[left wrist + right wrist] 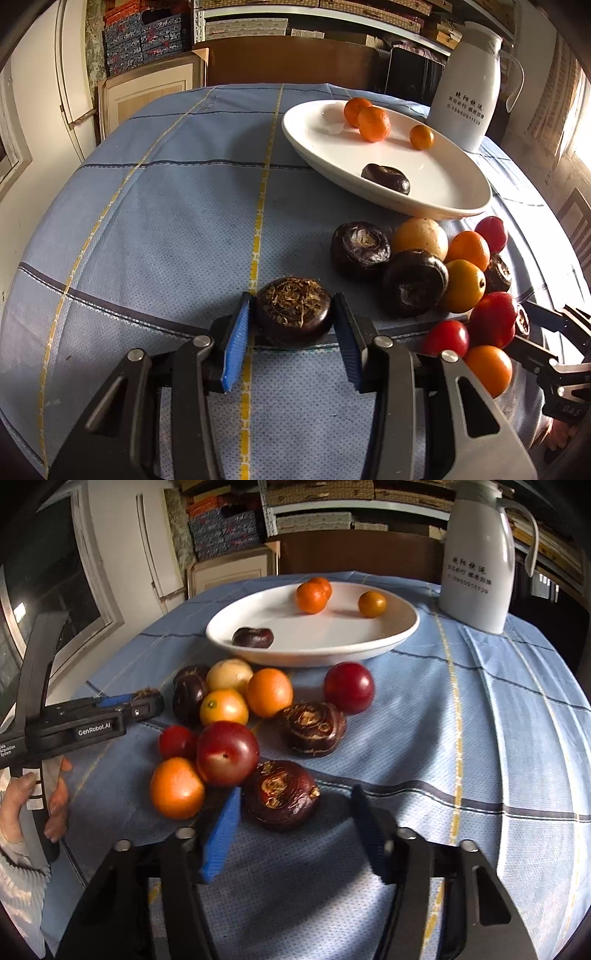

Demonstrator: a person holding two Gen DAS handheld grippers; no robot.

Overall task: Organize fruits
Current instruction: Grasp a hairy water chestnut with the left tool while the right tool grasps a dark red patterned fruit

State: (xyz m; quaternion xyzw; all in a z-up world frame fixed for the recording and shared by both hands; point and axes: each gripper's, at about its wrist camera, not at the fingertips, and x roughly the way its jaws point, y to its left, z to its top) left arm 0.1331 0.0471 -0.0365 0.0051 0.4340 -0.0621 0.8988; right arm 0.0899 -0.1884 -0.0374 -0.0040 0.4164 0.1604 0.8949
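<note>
White plate point(402, 627) holds three oranges, one dark chestnut; left jaws seemingly grip a chestnut point(293, 310), right jaws apart.

Black left gripper point(291, 332) frame, blue ribbed pads point(236, 343), silver screws, white "GenRobot.AI" marking

Blue checked tablecloth point(480, 738), white plate point(369, 646), loose fruits point(269, 692), jug point(480, 572)

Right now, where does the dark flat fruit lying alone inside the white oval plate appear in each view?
Left wrist view: the dark flat fruit lies right of centre in the upper half, near the front rim of the white oval plate.
Right wrist view: it lies left of centre in the upper part, at the plate's left end.
Shared landmark: the white jug with printed text, behind the plate at upper right.
</note>
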